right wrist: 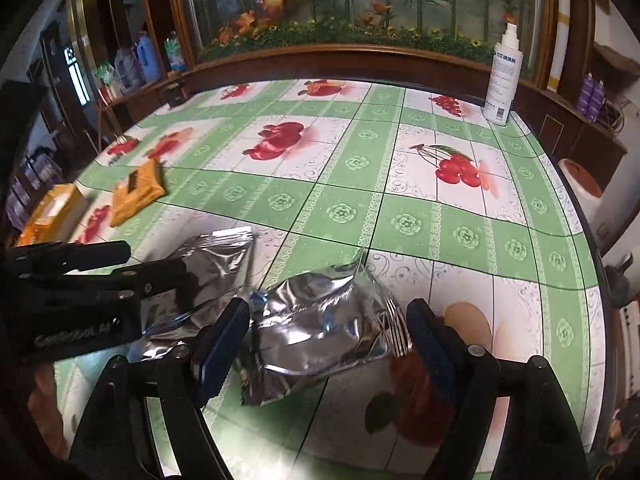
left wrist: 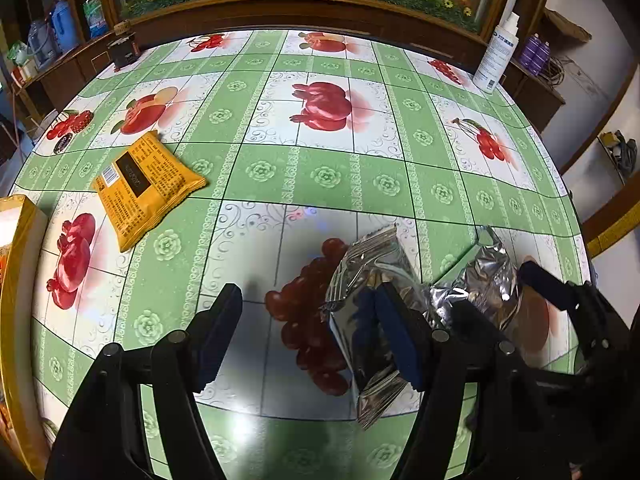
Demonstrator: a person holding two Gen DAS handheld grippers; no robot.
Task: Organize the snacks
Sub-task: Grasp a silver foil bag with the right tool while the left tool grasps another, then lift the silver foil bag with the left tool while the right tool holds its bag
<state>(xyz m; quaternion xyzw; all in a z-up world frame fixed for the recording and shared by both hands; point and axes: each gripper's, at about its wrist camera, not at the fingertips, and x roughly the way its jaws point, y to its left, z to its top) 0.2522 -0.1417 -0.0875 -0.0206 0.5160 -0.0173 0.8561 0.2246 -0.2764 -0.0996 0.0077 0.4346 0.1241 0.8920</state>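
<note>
Two silver foil snack packets lie near the front of the table. My right gripper (right wrist: 328,340) stands open around one silver packet (right wrist: 320,320). That packet fills the gap, its ends reach both pads, and it is not visibly squeezed. My left gripper (left wrist: 308,332) is open over the other silver packet (left wrist: 360,280), and its right finger (left wrist: 396,336) is in front of the foil. The right wrist view shows this left gripper (right wrist: 132,260) above that packet (right wrist: 216,260). An orange snack packet (left wrist: 148,184) lies flat at the left.
A yellow box (left wrist: 20,264) stands at the table's left edge. A white spray bottle (left wrist: 496,56) stands at the back right corner and a small dark box (left wrist: 124,50) at the back left. The fruit-print tablecloth (left wrist: 320,176) covers the table, and a wooden cabinet runs behind it.
</note>
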